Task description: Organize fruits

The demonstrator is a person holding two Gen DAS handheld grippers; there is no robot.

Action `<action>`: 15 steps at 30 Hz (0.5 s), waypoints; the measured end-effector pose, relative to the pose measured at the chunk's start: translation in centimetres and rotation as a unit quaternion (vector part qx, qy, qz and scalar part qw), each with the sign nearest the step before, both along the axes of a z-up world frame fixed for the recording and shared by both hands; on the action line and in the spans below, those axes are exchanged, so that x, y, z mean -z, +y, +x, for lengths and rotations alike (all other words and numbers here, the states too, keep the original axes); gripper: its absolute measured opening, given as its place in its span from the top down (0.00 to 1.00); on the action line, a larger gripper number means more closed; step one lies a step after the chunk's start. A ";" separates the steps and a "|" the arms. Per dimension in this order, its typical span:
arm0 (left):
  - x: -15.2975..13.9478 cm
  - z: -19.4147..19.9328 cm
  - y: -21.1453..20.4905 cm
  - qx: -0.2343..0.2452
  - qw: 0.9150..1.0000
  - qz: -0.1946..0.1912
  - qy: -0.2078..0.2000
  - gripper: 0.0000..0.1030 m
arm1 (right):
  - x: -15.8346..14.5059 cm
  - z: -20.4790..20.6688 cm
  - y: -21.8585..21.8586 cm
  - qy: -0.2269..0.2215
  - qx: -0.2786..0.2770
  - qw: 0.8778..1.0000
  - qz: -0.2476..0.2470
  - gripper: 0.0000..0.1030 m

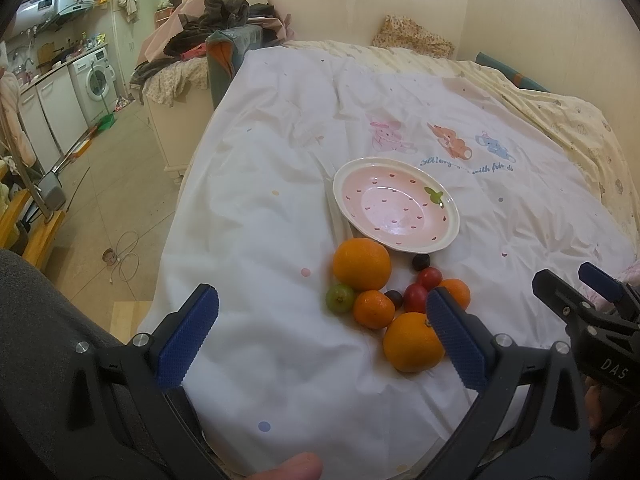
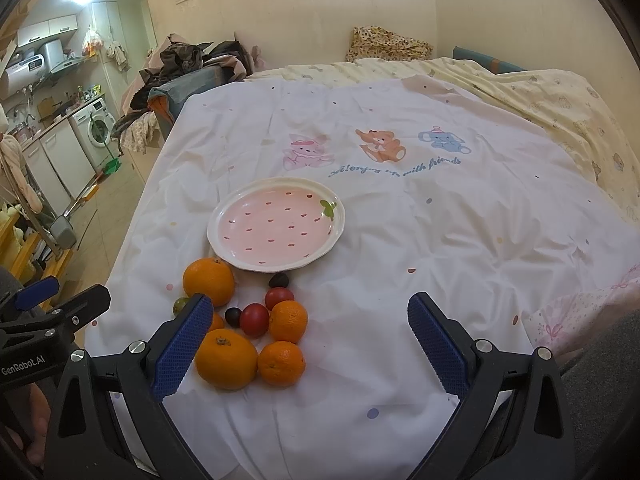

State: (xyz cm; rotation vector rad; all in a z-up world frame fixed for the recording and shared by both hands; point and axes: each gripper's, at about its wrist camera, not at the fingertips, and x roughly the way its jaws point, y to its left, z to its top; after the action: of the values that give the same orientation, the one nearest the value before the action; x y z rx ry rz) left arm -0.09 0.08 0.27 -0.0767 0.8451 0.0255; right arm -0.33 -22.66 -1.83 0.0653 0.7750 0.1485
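The left tongs (image 1: 322, 322) stand wide apart with nothing between the blue pads, low in the left wrist view; they hang above the near edge of the bed, probably because no fruit has been chosen yet. One pad overlaps the nearest large orange (image 1: 412, 342) in that frame, but I cannot tell whether it touches it. The right tongs (image 2: 310, 322) are just as widely spread and equally empty, at the bottom of the right wrist view, aimed at bare sheet to the right of the fruit.

Just beyond them the fruit lies in a loose huddle on the white sheet (image 2: 400, 340), lower left of centre in the right wrist view: a second large orange (image 2: 209, 282) farthest back, two tangerines (image 2: 289, 321) in the cluster, two red tomatoes (image 2: 254, 320), dark plums (image 2: 279, 280) and a small green fruit (image 1: 340, 298). They sit touching or nearly so, likely because the soft bedding dips and gathers them.

Behind the pile, near the frame's middle, the pink strawberry plate (image 2: 338, 224) lies empty, its near rim just beside the far orange. That placement suggests it is the intended destination, so the task looks unstarted.
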 end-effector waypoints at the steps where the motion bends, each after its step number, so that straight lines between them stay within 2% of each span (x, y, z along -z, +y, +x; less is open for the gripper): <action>1: 0.0 0.0 0.0 0.000 1.000 0.000 0.000 0.00 | -0.1 0.0 0.0 0.000 -0.001 1.000 0.000 0.03; 5: -0.1 0.0 0.1 0.001 1.000 -0.001 0.000 0.00 | -0.1 0.1 -0.1 0.004 0.000 1.000 0.003 0.03; 9: 0.1 0.4 0.0 0.004 1.000 -0.009 0.012 0.00 | -0.8 1.2 -0.9 0.027 -0.002 0.999 0.024 0.03; 15: 1.0 2.5 -1.3 0.017 0.997 0.019 0.075 0.01 | -1.5 4.7 -3.7 0.070 0.001 0.997 0.033 0.03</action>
State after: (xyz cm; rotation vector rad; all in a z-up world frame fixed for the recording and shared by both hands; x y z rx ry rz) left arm 2.38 -1.24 -0.73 -0.0239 0.9964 0.0155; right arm 4.33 -26.35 -0.34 0.1409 0.9103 0.1695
